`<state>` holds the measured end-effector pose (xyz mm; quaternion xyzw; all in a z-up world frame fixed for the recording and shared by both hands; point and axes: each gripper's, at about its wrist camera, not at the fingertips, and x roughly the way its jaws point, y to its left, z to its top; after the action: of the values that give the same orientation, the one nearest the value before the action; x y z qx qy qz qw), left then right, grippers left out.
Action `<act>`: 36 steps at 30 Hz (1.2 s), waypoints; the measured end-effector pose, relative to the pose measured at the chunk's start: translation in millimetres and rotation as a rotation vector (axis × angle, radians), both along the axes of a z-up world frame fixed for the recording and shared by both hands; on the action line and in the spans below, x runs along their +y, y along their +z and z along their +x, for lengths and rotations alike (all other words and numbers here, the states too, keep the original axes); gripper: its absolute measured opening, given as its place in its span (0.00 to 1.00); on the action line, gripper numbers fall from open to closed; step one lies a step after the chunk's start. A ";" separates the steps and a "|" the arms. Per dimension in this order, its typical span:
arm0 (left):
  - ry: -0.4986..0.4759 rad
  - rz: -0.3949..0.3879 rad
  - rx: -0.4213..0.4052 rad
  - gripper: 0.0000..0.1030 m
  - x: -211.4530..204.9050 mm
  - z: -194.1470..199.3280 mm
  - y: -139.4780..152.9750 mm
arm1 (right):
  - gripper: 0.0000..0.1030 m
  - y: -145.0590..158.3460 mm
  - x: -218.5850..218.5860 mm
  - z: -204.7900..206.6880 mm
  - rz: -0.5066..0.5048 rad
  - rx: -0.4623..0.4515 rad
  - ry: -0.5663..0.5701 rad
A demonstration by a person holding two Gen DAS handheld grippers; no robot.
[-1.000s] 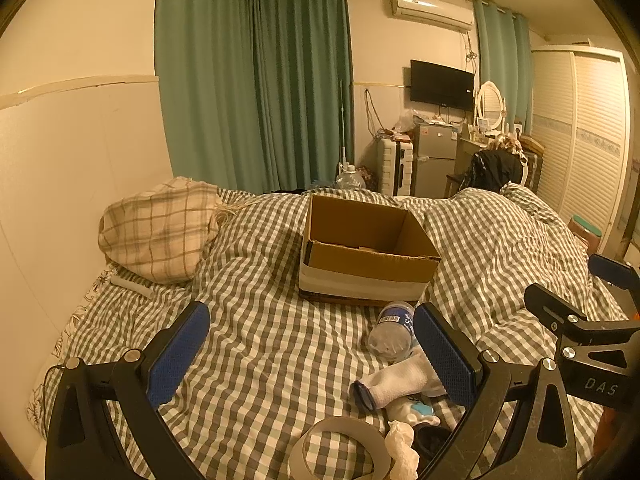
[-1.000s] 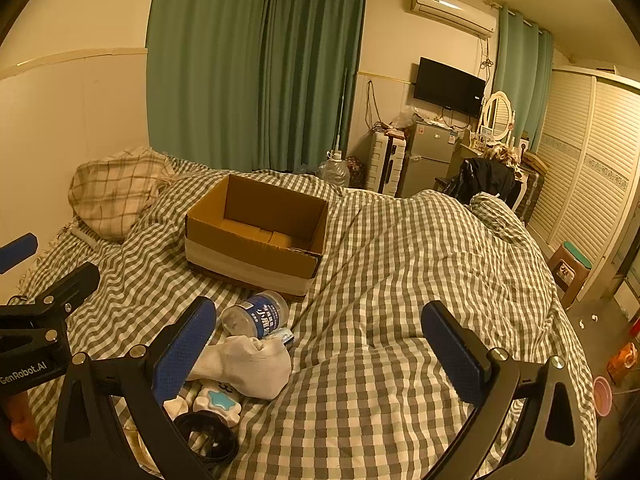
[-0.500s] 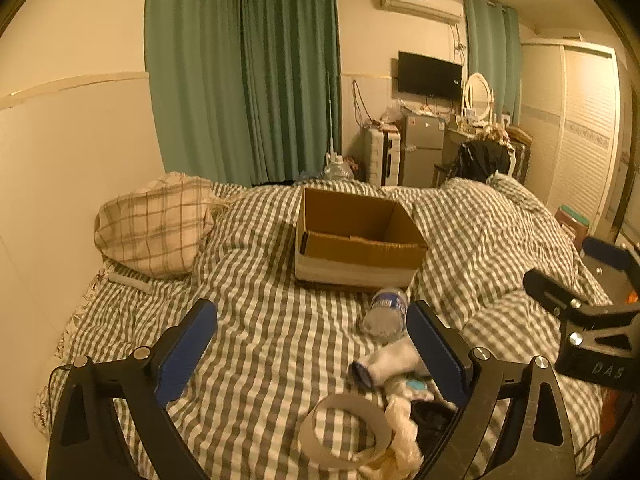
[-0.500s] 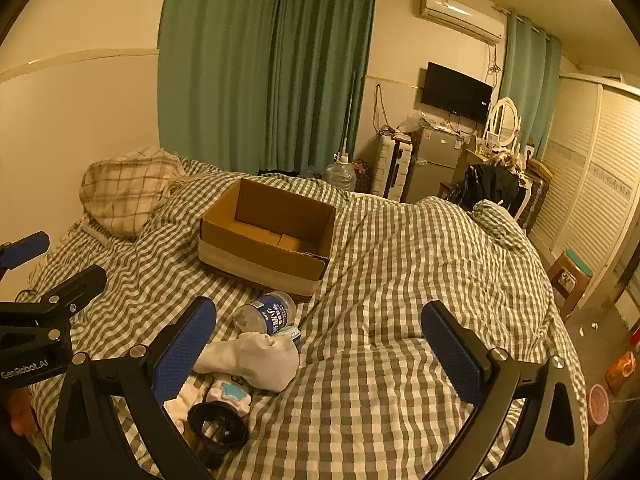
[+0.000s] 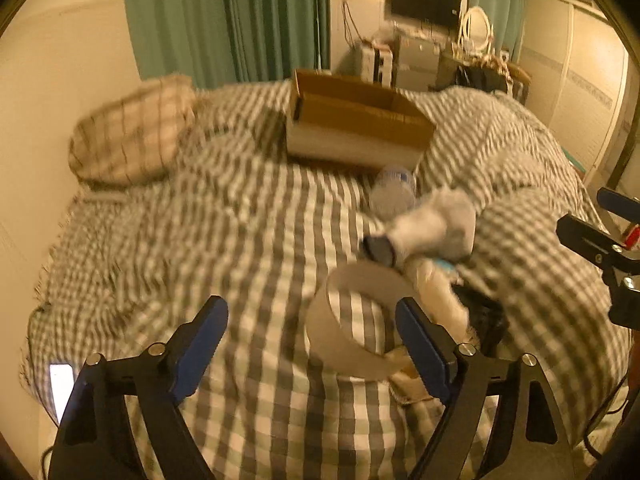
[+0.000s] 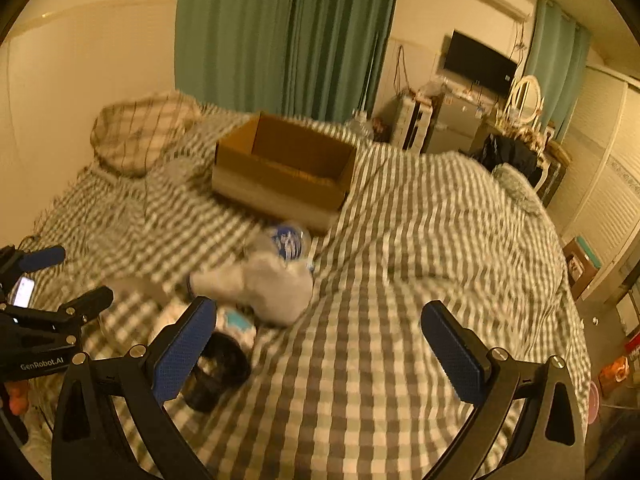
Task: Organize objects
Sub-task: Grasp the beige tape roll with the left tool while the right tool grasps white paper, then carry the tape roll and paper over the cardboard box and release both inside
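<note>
An open cardboard box (image 5: 356, 128) (image 6: 284, 172) sits on the checked bed. In front of it lies a pile: a plastic bottle (image 5: 394, 190) (image 6: 288, 240), a white sock (image 5: 432, 226) (image 6: 264, 284), a wide tape ring (image 5: 352, 328), a black ring (image 6: 218, 370) and a small white-and-blue item (image 6: 238, 320). My left gripper (image 5: 312, 344) is open, low over the bed, with the tape ring just ahead between its fingers. My right gripper (image 6: 320, 344) is open and empty, right of the pile.
A plaid pillow (image 5: 128, 132) lies at the bed's left by the wall. A lit phone (image 5: 60, 384) lies at the bed's near left edge. Green curtains, a TV, a fridge and a wardrobe stand beyond the bed.
Both grippers have tilted down and moved forward toward the pile; the view is blurred by motion. The tape ring now sits closer, between my left fingers. Both stay open.
</note>
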<state>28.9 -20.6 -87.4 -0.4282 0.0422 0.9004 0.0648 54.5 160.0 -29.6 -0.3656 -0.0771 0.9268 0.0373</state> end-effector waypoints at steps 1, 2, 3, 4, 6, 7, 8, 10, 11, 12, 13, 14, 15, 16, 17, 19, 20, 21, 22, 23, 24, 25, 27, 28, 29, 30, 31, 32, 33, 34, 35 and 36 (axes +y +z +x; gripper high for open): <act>0.006 -0.003 -0.010 0.78 0.6 -1.7 -4.4 | 1.00 -4.7 0.3 -0.4 -0.005 -0.014 0.001; 0.006 -0.001 -0.023 0.78 0.3 -4.0 -8.9 | 0.99 -7.9 0.5 -0.7 -0.008 -0.023 0.001; 0.001 0.009 -0.042 0.77 -0.1 -6.8 -14.5 | 1.00 -11.1 -0.6 -1.5 -0.011 -0.033 0.002; -0.009 0.029 -0.070 0.73 0.1 -10.4 -21.7 | 1.00 -13.1 -0.4 -2.7 -0.012 -0.037 0.006; -0.030 0.049 -0.106 0.71 3.9 -15.5 -35.3 | 1.00 -15.9 -3.0 -4.3 -0.017 -0.045 0.022; -0.036 0.026 -0.097 0.70 8.2 -16.7 -40.9 | 0.99 -17.8 -5.4 -5.0 -0.017 -0.050 0.030; -0.043 0.004 -0.088 0.65 12.5 -16.9 -42.2 | 0.99 -19.5 -7.5 -5.8 -0.016 -0.054 0.034; -0.044 -0.029 -0.053 0.42 15.6 -14.4 -39.1 | 0.99 -24.8 -15.4 -9.2 -0.013 -0.072 0.048; -0.026 -0.029 -0.033 0.19 12.0 -14.2 -35.5 | 0.99 -26.3 -17.6 -9.1 -0.012 -0.077 0.055; -0.002 -0.009 -0.022 0.13 5.7 -14.3 -31.4 | 0.99 -28.5 -23.6 -8.9 -0.010 -0.083 0.072; 0.013 0.042 -0.023 0.12 -3.8 -14.6 -27.5 | 0.99 -29.5 -27.9 -8.9 -0.005 -0.086 0.083; 0.028 0.070 -0.019 0.11 -11.1 -14.1 -23.9 | 0.99 -30.5 -32.1 -8.4 -0.001 -0.089 0.095; 0.047 0.075 -0.006 0.11 -17.3 -12.0 -19.9 | 0.99 -32.2 -38.9 -8.3 0.003 -0.094 0.112; 0.058 0.070 0.010 0.11 -23.4 -9.7 -14.0 | 0.99 -33.4 -45.1 -8.1 0.006 -0.098 0.131; 0.059 0.072 0.019 0.11 -27.4 -7.0 -10.1 | 0.99 -34.7 -49.8 -7.3 0.008 -0.101 0.148; 0.066 0.073 0.034 0.11 -34.0 -4.8 -1.7 | 0.99 -39.6 -65.8 -6.2 0.026 -0.114 0.195; 0.071 0.065 0.044 0.11 -36.9 -4.0 2.6 | 0.99 -42.3 -72.4 -6.4 0.033 -0.120 0.212; 0.074 0.051 0.053 0.11 -38.2 -3.3 5.9 | 0.99 -46.3 -81.9 -6.8 0.039 -0.134 0.238; 0.078 0.035 0.065 0.11 -40.1 -2.8 9.0 | 0.96 -48.8 -88.1 -6.8 0.040 -0.144 0.256; 0.083 0.024 0.070 0.11 -42.0 -2.3 10.7 | 0.92 -53.5 -97.4 -8.3 0.045 -0.163 0.285; 0.088 0.019 0.074 0.11 -43.0 -2.7 12.5 | 0.89 -58.4 -102.9 -9.9 0.050 -0.174 0.302; 0.093 0.020 0.079 0.11 -45.4 -1.7 14.0 | 0.84 -65.7 -112.6 -12.1 0.061 -0.196 0.329; 0.097 0.024 0.082 0.11 -51.2 -1.7 15.4 | 0.70 -78.7 -125.3 -16.2 0.089 -0.235 0.371; 0.099 0.026 0.083 0.11 -54.0 -1.7 16.1 | 0.57 -87.2 -129.9 -18.8 0.115 -0.257 0.376; 0.101 0.028 0.084 0.11 -56.1 -1.4 17.0 | 0.38 -93.3 -132.2 -20.8 0.134 -0.270 0.376; 0.101 0.029 0.087 0.11 -57.6 -1.3 17.6 | 0.29 -98.0 -133.4 -23.0 0.143 -0.286 0.371; 0.101 0.029 0.090 0.11 -59.0 -2.1 18.5 | 0.21 -99.1 -131.3 -24.6 0.126 -0.294 0.368; 0.100 0.030 0.092 0.11 -60.0 -3.0 19.6 | 0.16 -96.9 -129.3 -25.1 0.111 -0.292 0.364; 0.099 0.031 0.096 0.11 -60.5 -4.9 20.9 | 0.14 -93.9 -126.0 -25.2 0.096 -0.285 0.361; 0.097 0.035 0.099 0.11 -61.2 -7.5 23.1 | 0.09 -88.0 -121.6 -25.4 0.078 -0.271 0.355; 0.092 0.041 0.100 0.11 -61.1 -11.0 25.3 | 0.06 -82.8 -117.8 -25.5 0.065 -0.261 0.357; 0.084 0.049 0.103 0.11 -60.1 -15.8 29.2 | 0.06 -74.5 -114.1 -26.3 0.050 -0.244 0.361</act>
<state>13.1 -80.8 -58.1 -0.3808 0.0056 0.9240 0.0351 28.2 45.9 -104.1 -0.4543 -0.1680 0.8651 -0.1299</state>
